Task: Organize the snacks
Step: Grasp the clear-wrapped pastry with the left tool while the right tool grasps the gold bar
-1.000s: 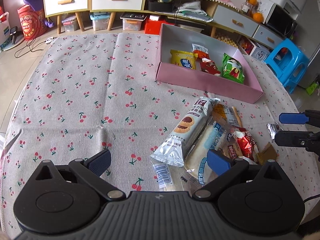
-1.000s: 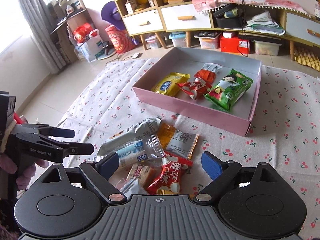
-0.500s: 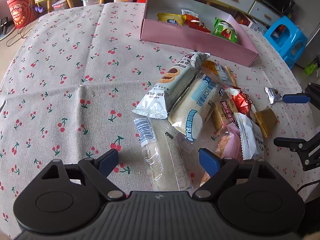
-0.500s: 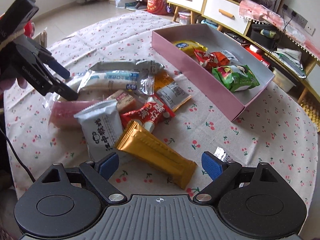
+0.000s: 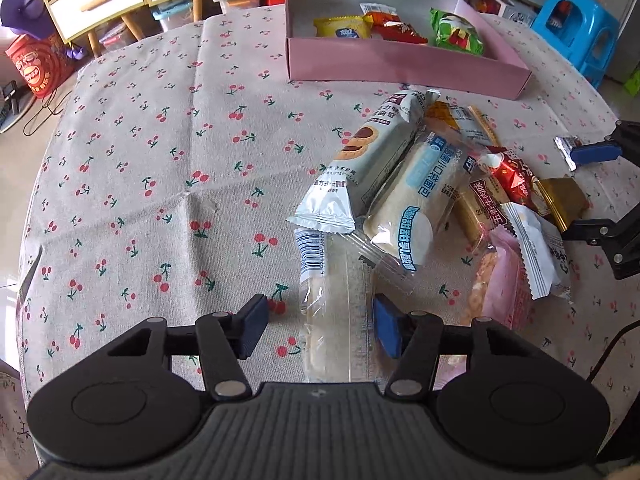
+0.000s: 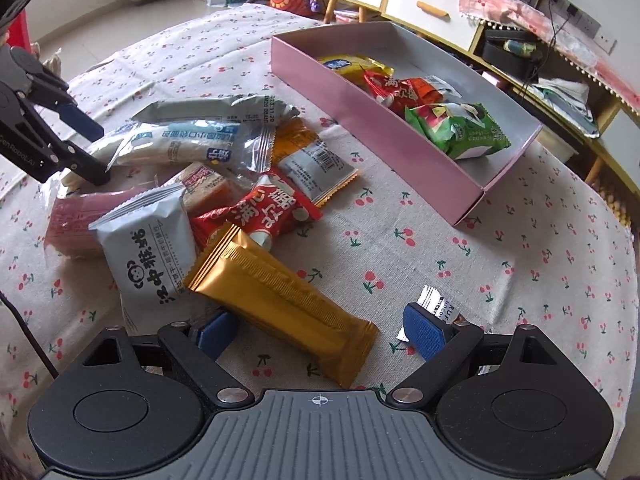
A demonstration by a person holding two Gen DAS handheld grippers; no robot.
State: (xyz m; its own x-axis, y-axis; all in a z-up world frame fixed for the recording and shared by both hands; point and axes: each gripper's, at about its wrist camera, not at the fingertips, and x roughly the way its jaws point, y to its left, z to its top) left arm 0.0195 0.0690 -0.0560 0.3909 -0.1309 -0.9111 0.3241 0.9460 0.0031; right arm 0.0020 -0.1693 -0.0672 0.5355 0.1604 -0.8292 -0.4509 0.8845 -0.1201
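While the left tool (image 5: 320,322) closes, its body hides the clear packet's (image 5: 334,312) near end.

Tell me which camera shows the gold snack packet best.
Right wrist view: the gold packet lies whole and close, between the right gripper's open fingers. The left wrist view catches only one end behind other snacks.

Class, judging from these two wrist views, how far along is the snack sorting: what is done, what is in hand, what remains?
Done: the pink box already holds a yellow, red and green packet. In hand: the left gripper, jaws just closing, straddles a clear packet, not yet pinched; the right gripper stands open around the gold bar. Left: the whole pile on the cloth.
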